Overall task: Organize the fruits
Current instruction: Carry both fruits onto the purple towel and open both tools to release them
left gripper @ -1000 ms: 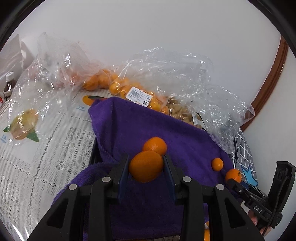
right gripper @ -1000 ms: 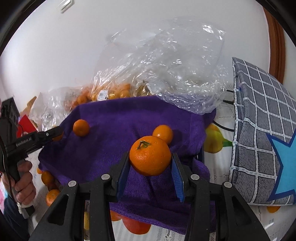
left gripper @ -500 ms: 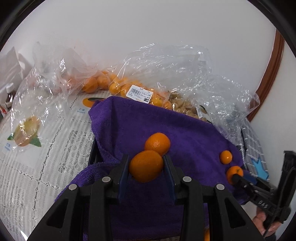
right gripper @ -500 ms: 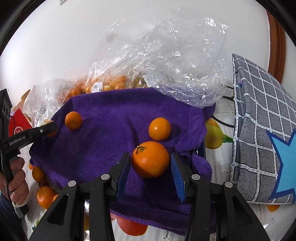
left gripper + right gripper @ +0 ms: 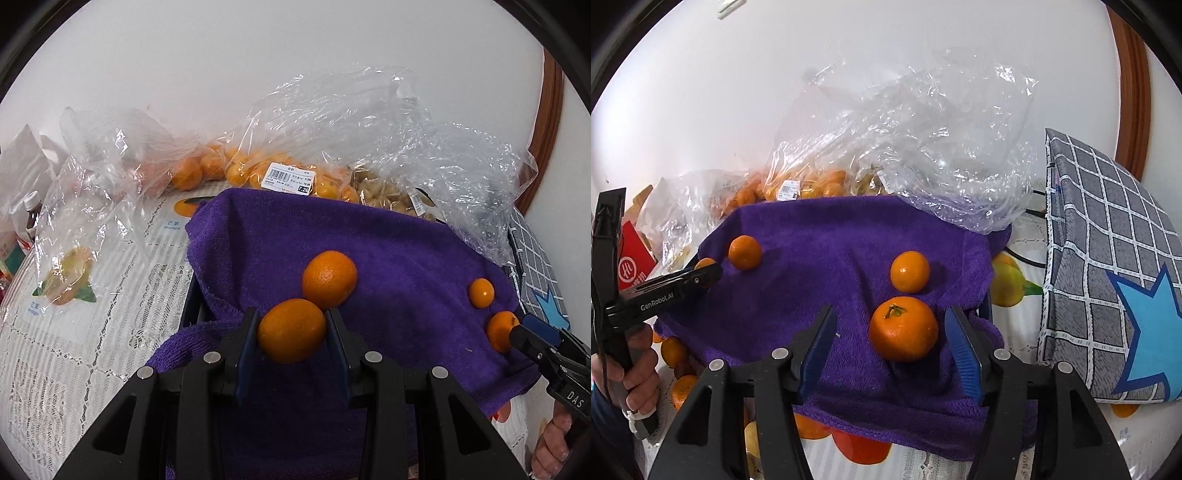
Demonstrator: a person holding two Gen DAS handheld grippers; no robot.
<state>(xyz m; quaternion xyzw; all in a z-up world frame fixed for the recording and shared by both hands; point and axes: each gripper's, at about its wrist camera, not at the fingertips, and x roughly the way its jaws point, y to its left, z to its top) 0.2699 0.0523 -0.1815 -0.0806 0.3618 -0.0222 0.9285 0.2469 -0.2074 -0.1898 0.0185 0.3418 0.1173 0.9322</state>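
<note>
White wall [image 5: 258, 74] behind lace tablecloth [image 5: 92, 314]

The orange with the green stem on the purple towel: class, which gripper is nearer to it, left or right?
Right. The right gripper straddles the stemmed orange, jaws opening and clear of it. The left gripper sits across the purple towel, clamping another orange.

Plain white wall [image 5: 295, 74] behind, evenly lit. Curved brown wooden trim [image 5: 1130, 92] at right edge. Tabletop covered by white lace cloth with fruit prints [image 5: 74, 332]. Grey checked cushion with blue star [image 5: 1108, 258] leans at right.
</note>
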